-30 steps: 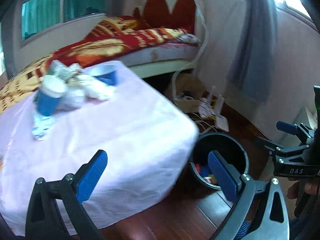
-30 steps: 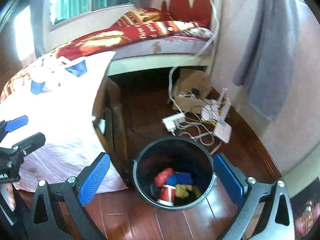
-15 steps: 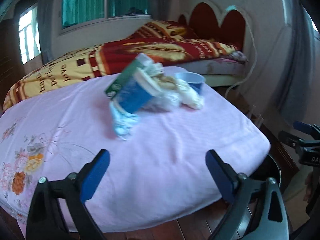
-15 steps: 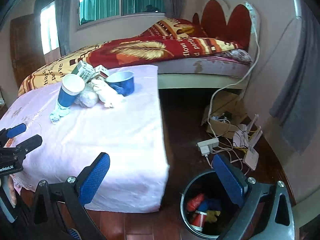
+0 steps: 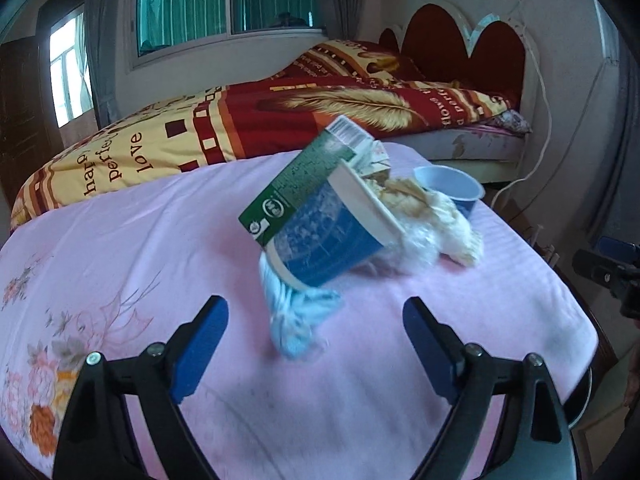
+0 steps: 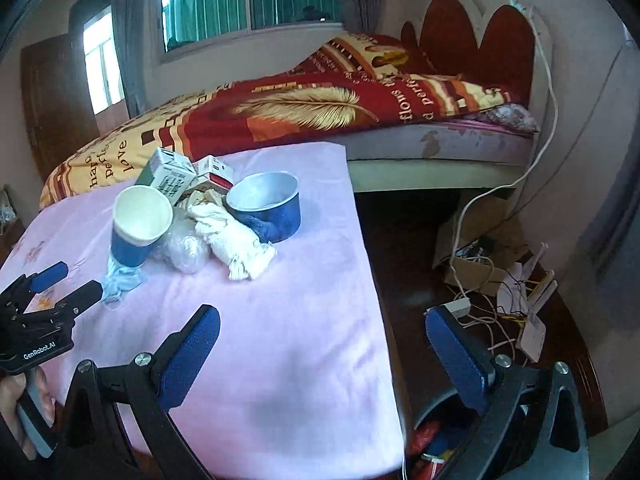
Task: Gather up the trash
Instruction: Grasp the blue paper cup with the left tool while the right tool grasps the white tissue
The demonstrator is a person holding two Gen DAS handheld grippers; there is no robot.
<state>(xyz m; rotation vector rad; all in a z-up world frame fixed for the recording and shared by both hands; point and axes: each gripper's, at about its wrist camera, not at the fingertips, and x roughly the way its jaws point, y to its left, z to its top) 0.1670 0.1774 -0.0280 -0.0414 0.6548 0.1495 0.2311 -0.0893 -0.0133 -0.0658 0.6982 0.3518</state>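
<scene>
A pile of trash lies on the pink-covered table [image 5: 120,264]: a tilted blue paper cup [image 5: 324,240] [image 6: 138,224], a green-and-white carton [image 5: 304,176] [image 6: 168,174], a light blue crumpled wrapper [image 5: 296,316] [image 6: 118,282], clear plastic [image 6: 184,246], a white crumpled cloth [image 5: 452,228] [image 6: 236,244] and a blue bowl [image 5: 450,190] [image 6: 266,204]. My left gripper [image 5: 316,348] is open, just short of the wrapper and cup. My right gripper [image 6: 320,356] is open and empty over the table's front right corner. The black trash bin [image 6: 436,440] sits below it, partly hidden.
A bed with a red and yellow blanket [image 5: 280,112] stands behind the table. Cables, a power strip and a cardboard box [image 6: 480,264] lie on the wooden floor at right. The other gripper shows at the left edge of the right wrist view [image 6: 44,312].
Both grippers have swung from the trash bin toward the table. The left gripper has come close to the trash pile. Both stay open and empty.
</scene>
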